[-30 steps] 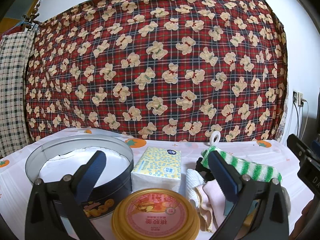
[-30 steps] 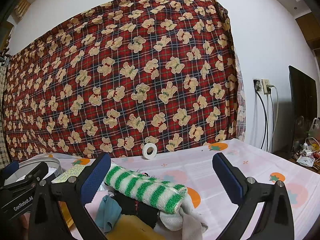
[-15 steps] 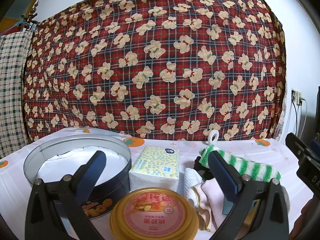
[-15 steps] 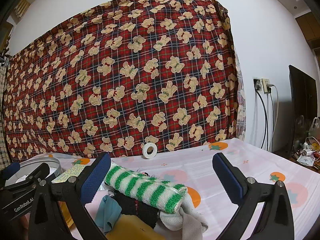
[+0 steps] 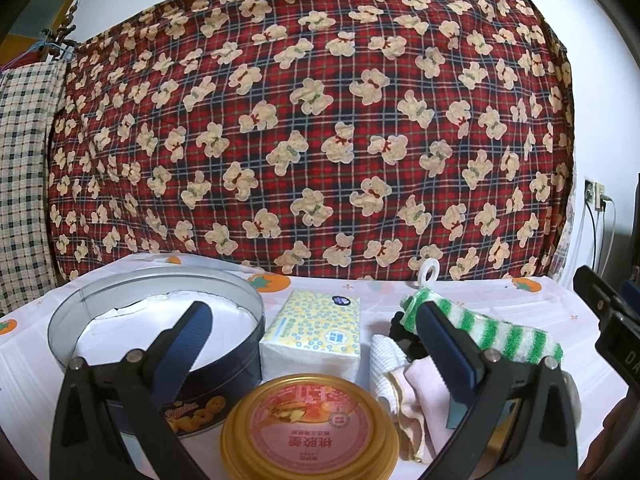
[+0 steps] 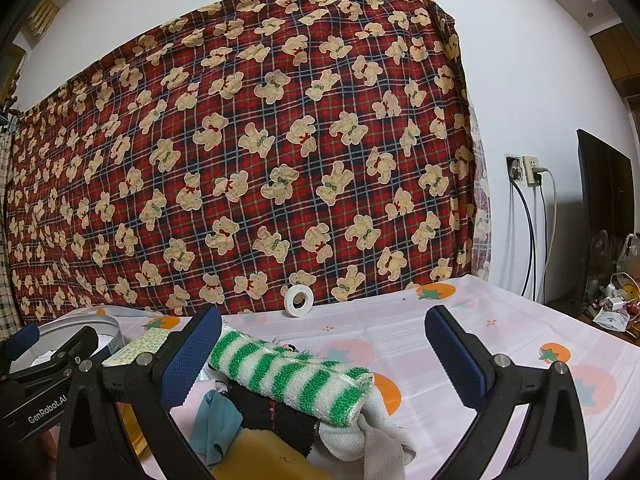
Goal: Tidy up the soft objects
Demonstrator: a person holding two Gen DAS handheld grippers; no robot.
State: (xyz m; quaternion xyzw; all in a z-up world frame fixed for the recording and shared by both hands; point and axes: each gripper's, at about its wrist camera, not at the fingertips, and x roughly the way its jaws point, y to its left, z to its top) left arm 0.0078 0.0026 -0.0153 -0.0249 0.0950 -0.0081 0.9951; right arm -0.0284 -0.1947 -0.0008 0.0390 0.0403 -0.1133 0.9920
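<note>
On the table (image 6: 500, 332), soft-item pile topped by striped cloth (image 6: 292, 372) beside open tin (image 5: 156, 320); left gripper (image 5: 312, 332) and right gripper (image 6: 324, 344) spread, empty; approach step, next a first grasp

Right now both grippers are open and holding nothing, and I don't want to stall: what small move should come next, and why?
Probably lower the right gripper onto the green-striped cloth. It lies on top of the cloth pile, just below and between the open jaws, so it looks easiest to take first. The round tin stands open beside the tissue pack, a likely place for it.
</note>
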